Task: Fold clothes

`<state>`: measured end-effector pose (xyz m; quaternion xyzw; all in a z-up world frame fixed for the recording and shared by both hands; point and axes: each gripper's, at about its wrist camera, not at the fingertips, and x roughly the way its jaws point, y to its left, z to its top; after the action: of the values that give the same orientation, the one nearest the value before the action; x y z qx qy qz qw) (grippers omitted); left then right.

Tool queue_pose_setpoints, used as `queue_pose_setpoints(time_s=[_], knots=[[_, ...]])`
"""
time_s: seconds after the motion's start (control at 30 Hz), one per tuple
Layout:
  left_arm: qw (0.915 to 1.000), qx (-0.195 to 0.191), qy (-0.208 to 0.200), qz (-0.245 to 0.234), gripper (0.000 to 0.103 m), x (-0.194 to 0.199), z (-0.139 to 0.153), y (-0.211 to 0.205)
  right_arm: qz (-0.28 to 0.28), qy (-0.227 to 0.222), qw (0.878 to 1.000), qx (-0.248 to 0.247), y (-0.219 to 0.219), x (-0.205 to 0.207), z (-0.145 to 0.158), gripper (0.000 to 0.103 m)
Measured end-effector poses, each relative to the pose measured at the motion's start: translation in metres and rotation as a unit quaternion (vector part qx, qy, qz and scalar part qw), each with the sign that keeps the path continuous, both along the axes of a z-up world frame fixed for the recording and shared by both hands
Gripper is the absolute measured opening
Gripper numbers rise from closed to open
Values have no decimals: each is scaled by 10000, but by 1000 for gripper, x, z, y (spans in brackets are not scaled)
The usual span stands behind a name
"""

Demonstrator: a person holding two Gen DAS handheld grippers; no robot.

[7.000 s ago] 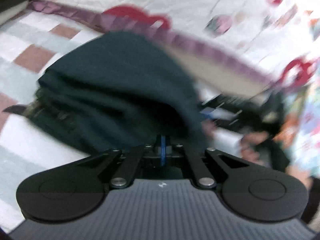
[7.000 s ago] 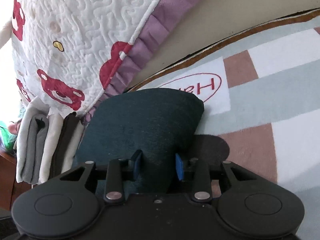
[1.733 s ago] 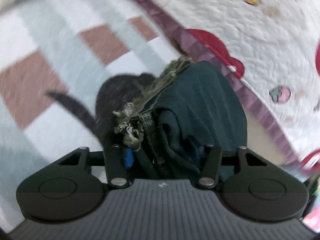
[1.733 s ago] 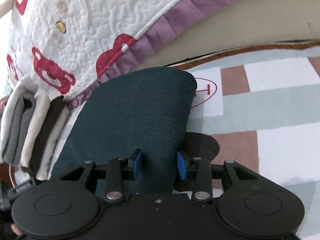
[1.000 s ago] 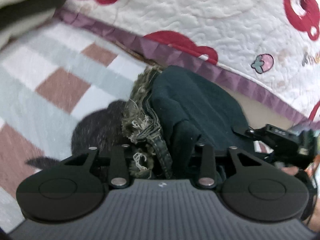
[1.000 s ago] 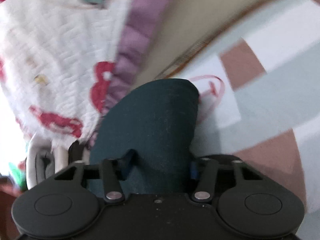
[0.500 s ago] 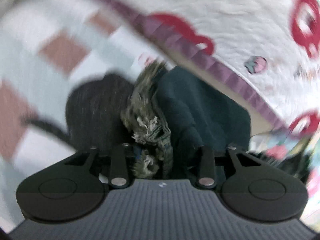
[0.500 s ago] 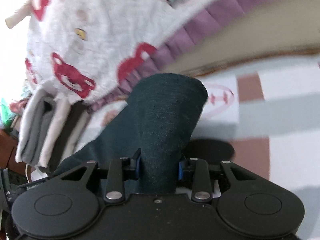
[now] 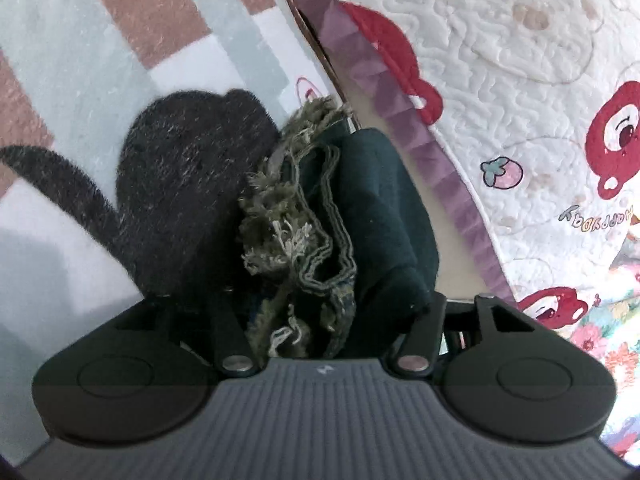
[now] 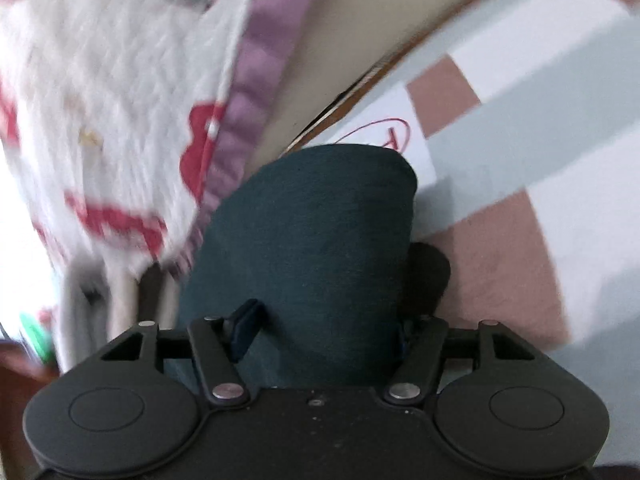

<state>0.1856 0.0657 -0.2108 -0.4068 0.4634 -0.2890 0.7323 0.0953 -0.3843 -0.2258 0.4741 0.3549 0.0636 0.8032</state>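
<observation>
Looking through the left wrist view, I see my left tool (image 9: 332, 312) clamped on the frayed end of the dark folded jeans (image 9: 376, 220), held above the checked rug (image 9: 60, 60) beside the bed quilt (image 9: 520, 80). Thick, floppy layers; I judge they need a deep bite. In the right wrist view, my right tool (image 10: 324, 332) grips the smooth fold, fingers spread wide around the bulk.

Checked rug and quilted bedspread
A pale blue, white and pink checked rug (image 9: 80, 60) covers the floor; at its edge hangs a white quilt (image 9: 520, 60) with red bears and a purple ruffle
</observation>
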Motion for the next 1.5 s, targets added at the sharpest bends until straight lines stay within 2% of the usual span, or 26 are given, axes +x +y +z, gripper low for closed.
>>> queue_pose_setpoints(time_s=[0.03, 0.07, 0.1, 0.27, 0.37, 0.43, 0.57, 0.63, 0.8, 0.9, 1.0, 1.17, 1.27, 1.37, 1.5], knots=[[9999, 113, -129, 3, 36, -4, 6, -2, 98, -121, 9997, -187, 4, -1, 6, 49], [9994, 225, -257, 6, 34, -9, 13, -3, 170, -217, 9990, -339, 8, -4, 15, 40], [9987, 338, -386, 9, 31, -13, 19, -5, 238, -309, 9981, -486, 12, -6, 24, 38], [9903, 862, -1087, -9, 30, -40, 55, -14, 635, -793, 9862, -1309, 33, -18, 77, 37], [9884, 768, -1306, -57, 30, -50, 71, -15, 747, -1101, 9783, -1590, 37, -34, 107, 37], [9868, 713, -1447, -125, 30, -52, 81, -17, 719, -1270, 9762, -1604, 30, -47, 121, 37], [9767, 936, -1907, -312, 30, -63, 99, -27, 703, -1493, 9638, -2096, 32, -68, 143, 37], [9786, 933, -1811, -307, 30, -69, 102, -28, 634, -1485, 9666, -1992, 32, -74, 146, 37], [9829, 945, -1578, -124, 29, -88, 106, -13, 897, -1520, 9600, -2173, 47, -90, 157, 37], [9807, 1060, -1618, 274, 30, -107, 115, 12, 1033, -1570, 9593, -2106, 65, -97, 166, 37], [9753, 1247, -1723, 595, 30, -124, 133, 46, 1312, -1802, 9547, -1971, 93, -98, 180, 37], [9519, 1962, -2100, 1061, 29, -135, 190, 115, 1890, -2266, 9427, -1560, 158, -66, 203, 37], [9321, 2431, -2281, 1414, 29, -136, 227, 160, 2135, -2462, 9373, -1233, 207, -34, 224, 37], [9087, 2850, -2478, 1777, 30, -124, 271, 207, 2483, -2699, 9240, -1085, 262, 5, 257, 37], [8805, 3313, -2758, 1972, 30, -80, 331, 261, 2800, -2851, 9148, -592, 322, 80, 298, 37]])
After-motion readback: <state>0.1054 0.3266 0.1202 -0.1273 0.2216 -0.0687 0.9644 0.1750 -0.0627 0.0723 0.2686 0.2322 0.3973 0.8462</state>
